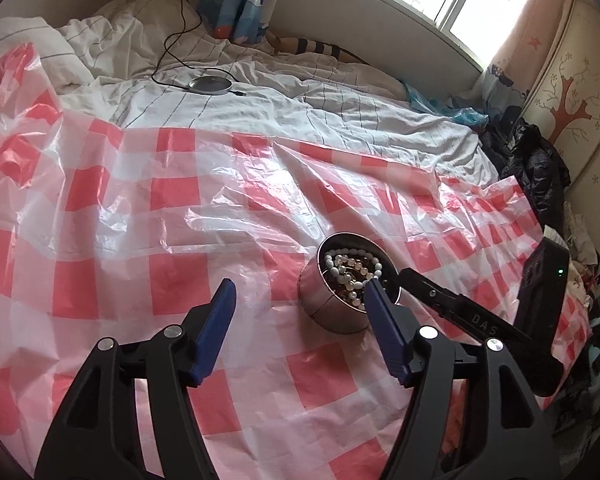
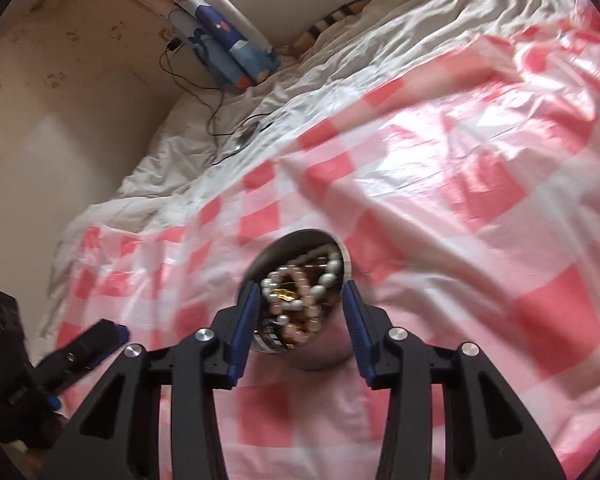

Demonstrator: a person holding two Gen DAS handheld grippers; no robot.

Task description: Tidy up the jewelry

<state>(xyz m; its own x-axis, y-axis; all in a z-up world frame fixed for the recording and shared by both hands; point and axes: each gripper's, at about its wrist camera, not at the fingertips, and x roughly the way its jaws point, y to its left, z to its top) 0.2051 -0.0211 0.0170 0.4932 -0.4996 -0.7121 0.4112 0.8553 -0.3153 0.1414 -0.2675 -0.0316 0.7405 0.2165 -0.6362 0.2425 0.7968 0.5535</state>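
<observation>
A round metal tin stands on the red-and-white checked plastic sheet, filled with bead bracelets and pearl strands. In the left wrist view my left gripper is open and empty, and the tin sits just behind its right finger. The right gripper's black arm reaches in from the right to the tin's rim. In the blurred right wrist view my right gripper hangs open over the tin. The beads show between its fingers, and nothing is pinched. The left gripper's finger shows at lower left.
The sheet covers a bed with a rumpled white striped duvet. A round silver device with a black cable lies on the duvet. A blue patterned curtain hangs at the back. Dark clothes pile up at the bed's right edge.
</observation>
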